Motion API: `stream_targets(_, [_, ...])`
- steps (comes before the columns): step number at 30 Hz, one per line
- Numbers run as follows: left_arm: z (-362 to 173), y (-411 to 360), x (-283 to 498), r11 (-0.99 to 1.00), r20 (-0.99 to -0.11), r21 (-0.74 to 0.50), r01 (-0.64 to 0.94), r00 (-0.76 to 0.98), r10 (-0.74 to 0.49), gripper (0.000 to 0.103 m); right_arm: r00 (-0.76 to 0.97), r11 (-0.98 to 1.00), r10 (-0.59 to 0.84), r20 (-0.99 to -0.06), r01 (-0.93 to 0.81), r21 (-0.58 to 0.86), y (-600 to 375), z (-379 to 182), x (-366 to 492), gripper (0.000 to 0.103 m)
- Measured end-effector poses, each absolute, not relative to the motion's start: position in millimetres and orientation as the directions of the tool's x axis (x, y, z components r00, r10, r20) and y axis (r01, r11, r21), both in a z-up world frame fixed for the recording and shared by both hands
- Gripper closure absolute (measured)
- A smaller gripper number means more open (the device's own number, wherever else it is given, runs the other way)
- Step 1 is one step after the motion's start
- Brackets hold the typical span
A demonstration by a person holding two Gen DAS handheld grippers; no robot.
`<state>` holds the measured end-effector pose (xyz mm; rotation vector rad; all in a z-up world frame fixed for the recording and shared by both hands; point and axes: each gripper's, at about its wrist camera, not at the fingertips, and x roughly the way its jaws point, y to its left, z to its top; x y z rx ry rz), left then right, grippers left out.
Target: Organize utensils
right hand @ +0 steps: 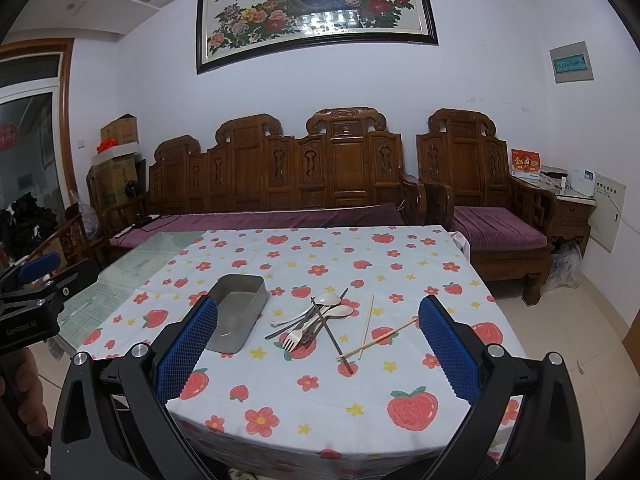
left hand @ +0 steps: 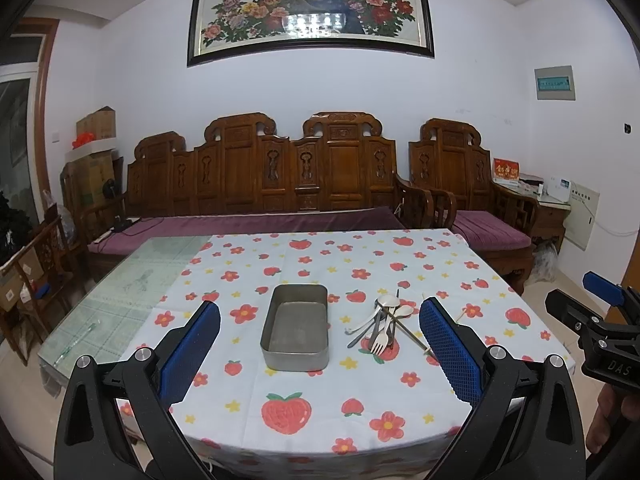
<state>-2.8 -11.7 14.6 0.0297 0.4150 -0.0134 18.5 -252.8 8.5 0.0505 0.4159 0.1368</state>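
Note:
An empty grey metal tin (left hand: 296, 328) lies on the strawberry-print tablecloth; the right wrist view shows it too (right hand: 236, 314). To its right is a loose pile of utensils (left hand: 386, 324): white spoons (right hand: 330, 300), a white fork (right hand: 292, 338), dark metal pieces and wooden chopsticks (right hand: 370, 342). My left gripper (left hand: 320, 352) is open and empty, above the near table edge facing the tin. My right gripper (right hand: 318, 354) is open and empty, facing the pile. Each gripper shows at the edge of the other's view.
The tablecloth (left hand: 320, 404) covers most of a glass-topped table (left hand: 116, 300); bare glass shows at left. A carved wooden sofa (left hand: 264, 184) and armchair (left hand: 472, 192) stand behind the table. Boxes (left hand: 96, 152) are stacked at far left.

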Motion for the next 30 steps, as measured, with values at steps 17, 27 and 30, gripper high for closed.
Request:
stream_targets(17, [21.2,-13.3,-0.2,0.999,-0.398,0.023,0.022,0.917,-0.011,0.006,0.906,0.989,0.144,-0.398,-0.123,0.078,-253.6,8.2,18.4,0.002])
stream_targets(27, [34.7,-21.7,1.3,0.999,-0.399,0.026,0.02,0.917,-0.008,0.006,0.906,0.989,0.144,-0.397,-0.123,0.079,-253.7,8.9,17.6,0.002])
stream_targets(30, [33.0,-21.2,2.2,0.999,-0.402,0.026,0.021,0.916,-0.009,0.006,0.906,0.989,0.144,-0.397,-0.123,0.079,-254.4,8.0,17.5,0.002])
